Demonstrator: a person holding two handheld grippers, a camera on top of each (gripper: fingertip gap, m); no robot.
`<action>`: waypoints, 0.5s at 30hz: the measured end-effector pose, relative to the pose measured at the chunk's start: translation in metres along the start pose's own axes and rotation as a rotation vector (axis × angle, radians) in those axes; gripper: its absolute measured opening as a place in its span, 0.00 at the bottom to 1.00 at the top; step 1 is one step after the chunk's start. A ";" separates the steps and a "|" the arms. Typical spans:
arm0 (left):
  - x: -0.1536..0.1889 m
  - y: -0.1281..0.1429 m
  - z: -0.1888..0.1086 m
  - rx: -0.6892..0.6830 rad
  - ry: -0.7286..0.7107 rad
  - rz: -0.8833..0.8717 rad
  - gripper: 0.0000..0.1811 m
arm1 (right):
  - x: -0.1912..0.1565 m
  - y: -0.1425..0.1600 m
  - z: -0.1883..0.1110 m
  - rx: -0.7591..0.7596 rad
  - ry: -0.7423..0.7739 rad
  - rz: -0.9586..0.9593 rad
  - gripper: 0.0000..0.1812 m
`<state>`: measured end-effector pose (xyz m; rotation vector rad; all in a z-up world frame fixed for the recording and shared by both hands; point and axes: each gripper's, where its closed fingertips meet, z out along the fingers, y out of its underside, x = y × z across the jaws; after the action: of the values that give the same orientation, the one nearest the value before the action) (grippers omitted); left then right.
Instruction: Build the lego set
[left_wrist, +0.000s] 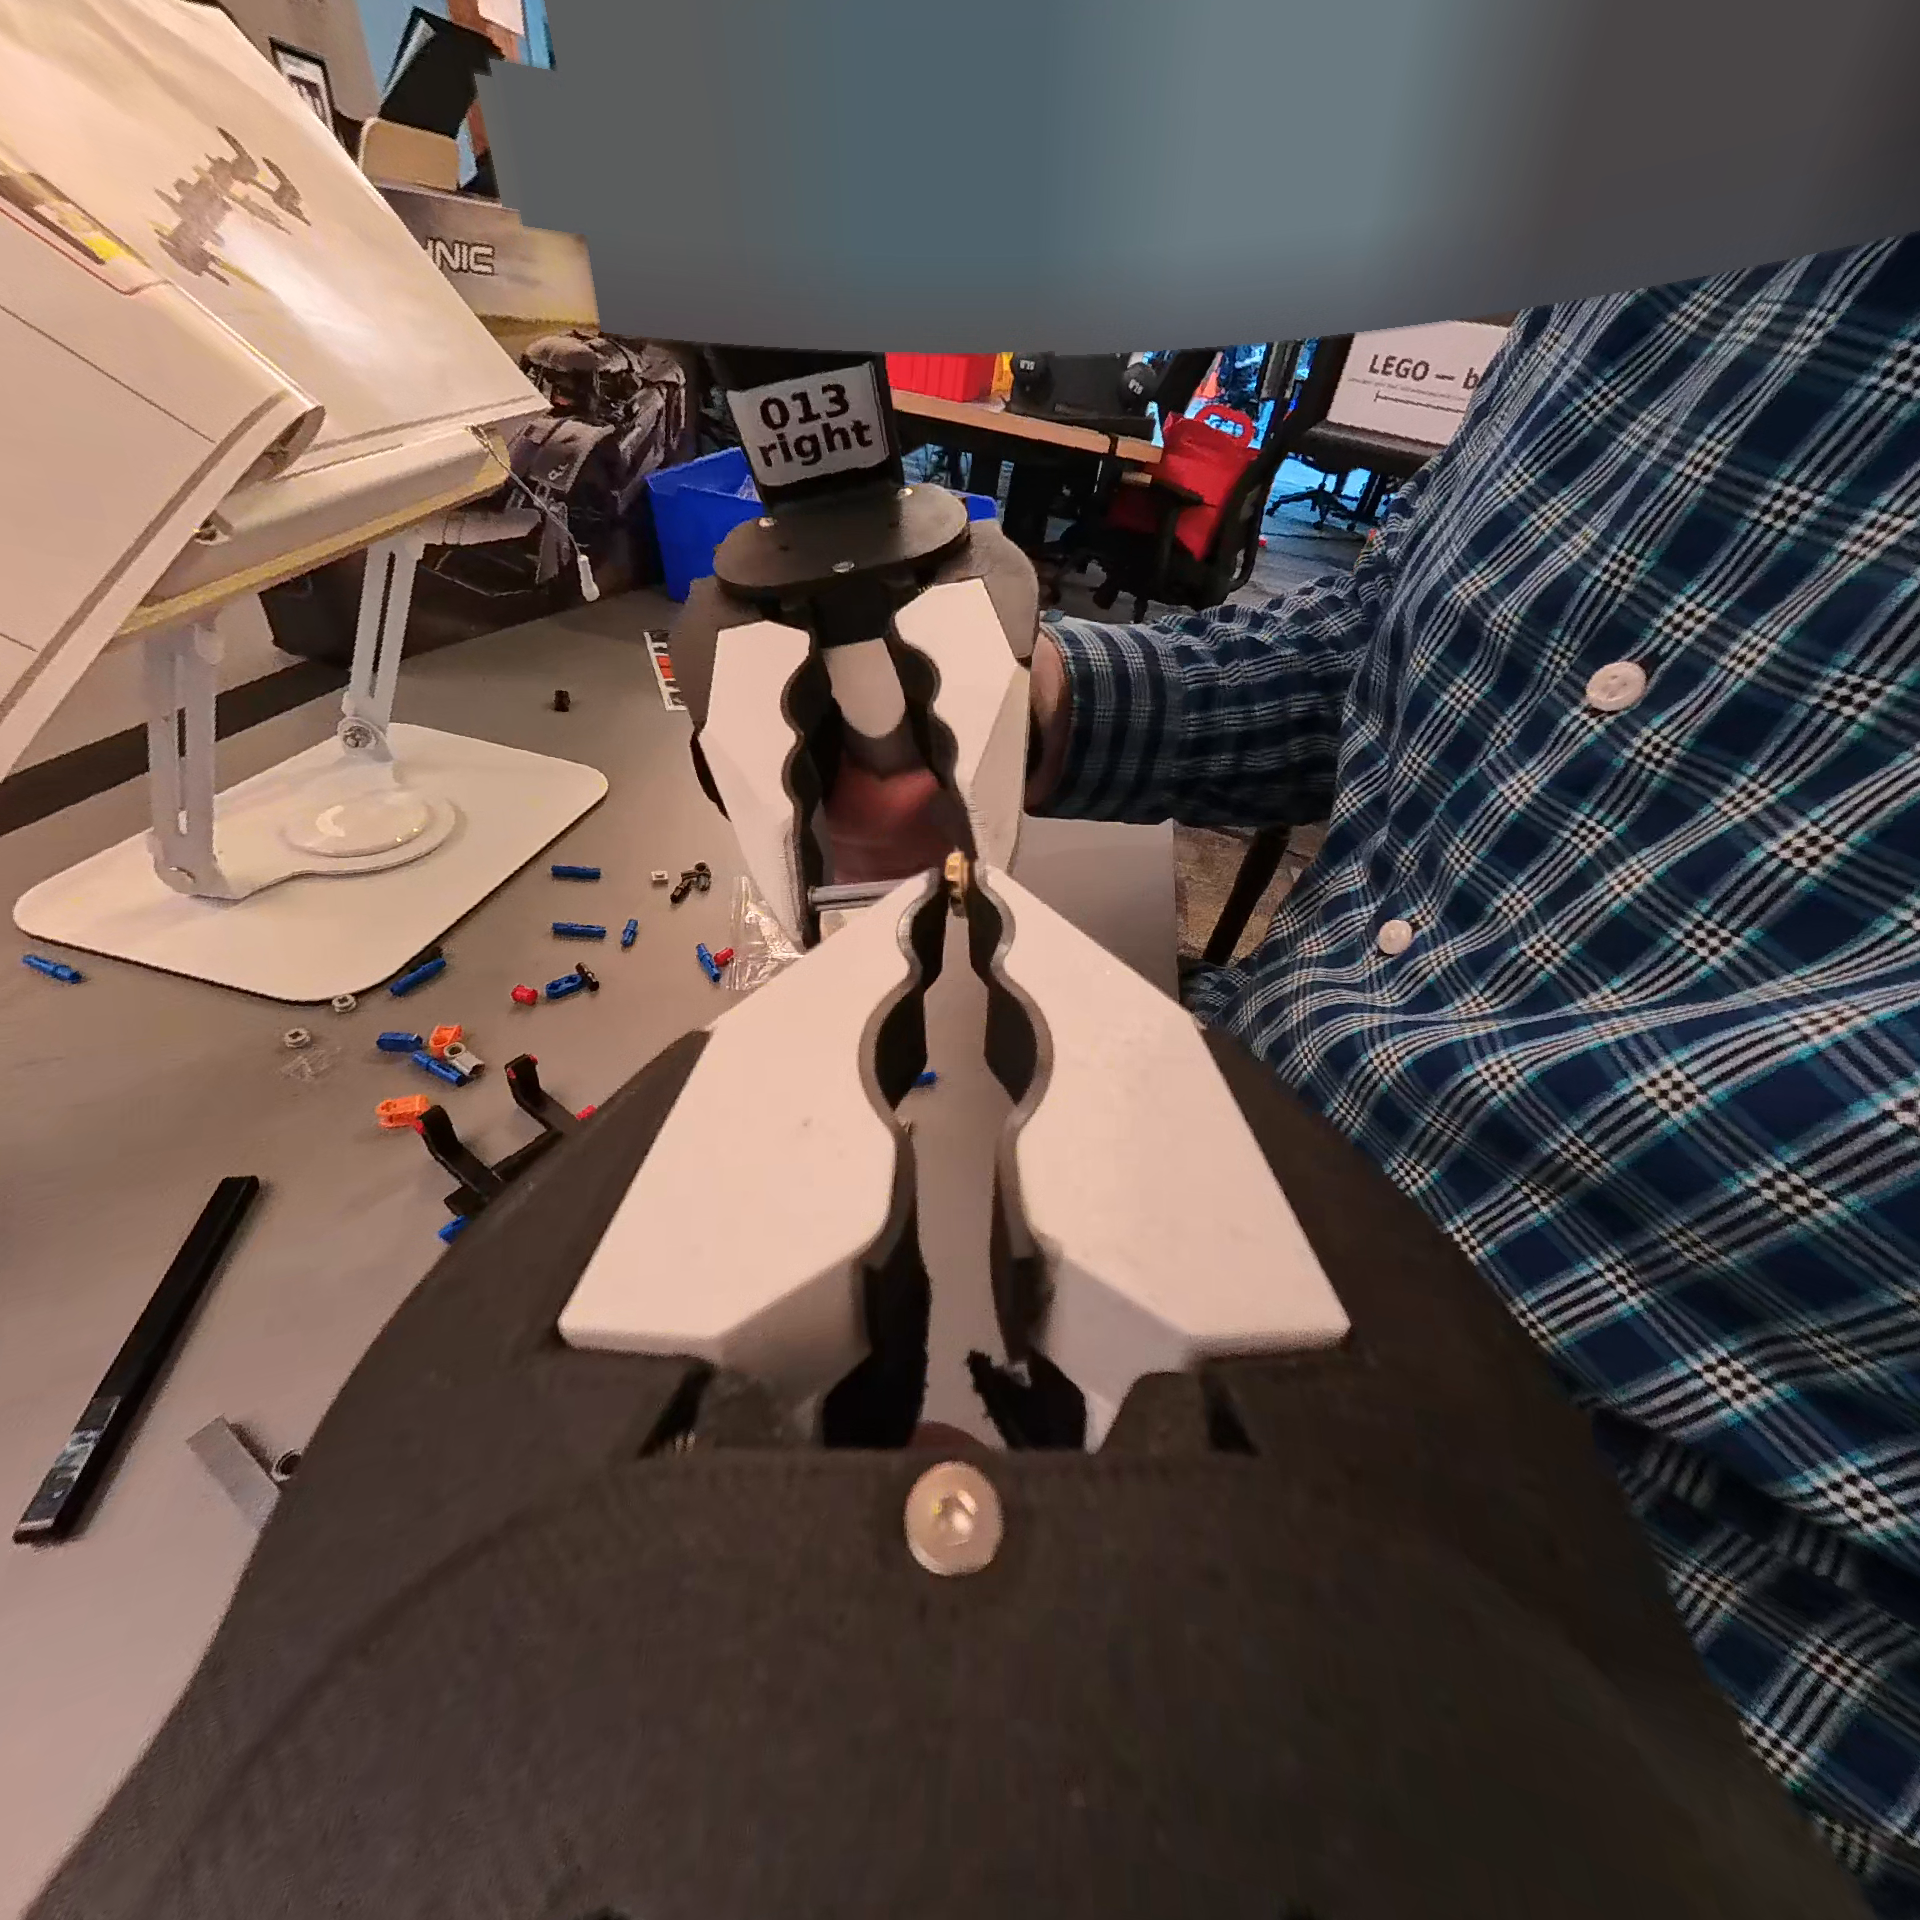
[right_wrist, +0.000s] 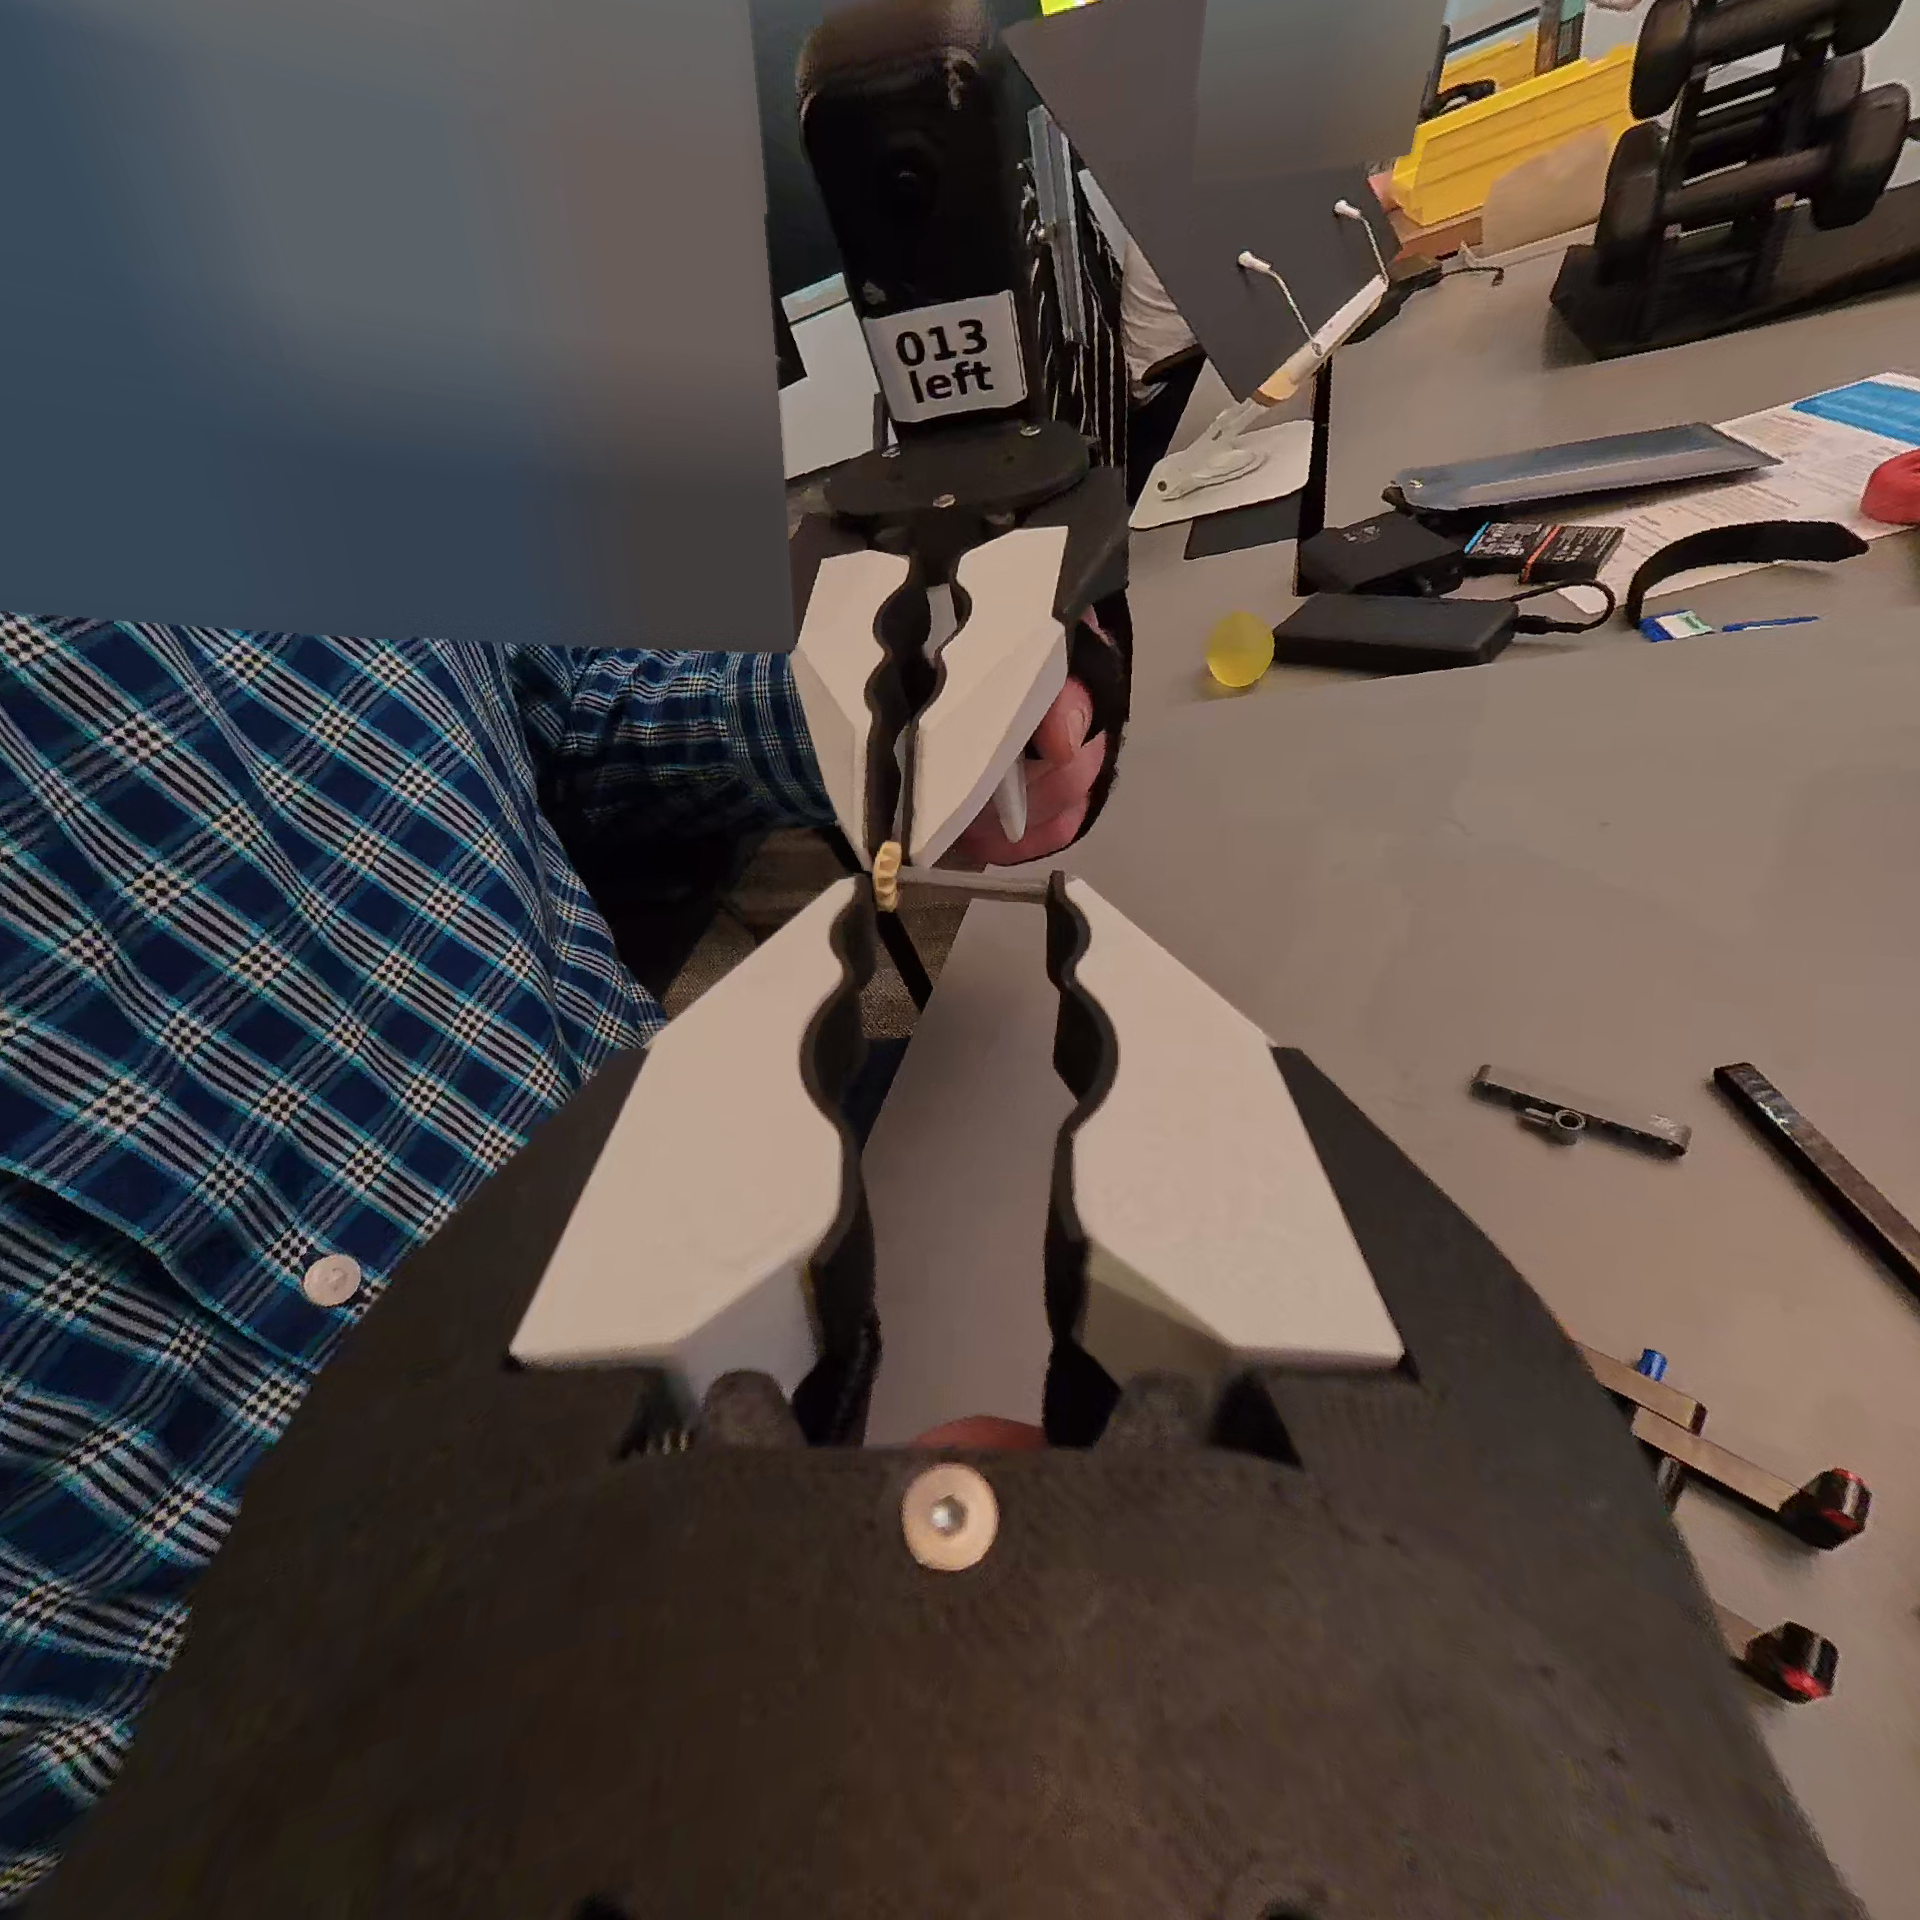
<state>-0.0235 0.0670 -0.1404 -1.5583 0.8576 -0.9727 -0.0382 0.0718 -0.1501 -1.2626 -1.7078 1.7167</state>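
Pinching a tan gear (left_wrist: 957, 879), left claw (left_wrist: 954, 896) (tips closed).

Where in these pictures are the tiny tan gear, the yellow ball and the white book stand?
tan gear (right_wrist: 886, 876): right wrist view, on its toothed rim between the gripper tips.
yellow ball (right_wrist: 1240, 646): right wrist view, middle of the ball on the table.
white book stand (left_wrist: 312, 883): left wrist view, on its flat base plate.
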 end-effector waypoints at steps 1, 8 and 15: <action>0.000 0.000 0.000 0.001 0.001 -0.004 0.00 | 0.000 0.000 0.000 -0.003 -0.001 -0.004 0.17; 0.003 0.001 0.001 0.016 0.037 -0.022 0.00 | -0.003 0.002 0.000 -0.011 -0.009 -0.029 0.17; 0.006 0.000 0.000 0.036 0.060 -0.018 0.00 | -0.005 0.001 0.001 -0.015 -0.005 -0.073 0.16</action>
<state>-0.0214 0.0615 -0.1396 -1.5149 0.8641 -1.0474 -0.0357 0.0667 -0.1500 -1.1890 -1.7511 1.6694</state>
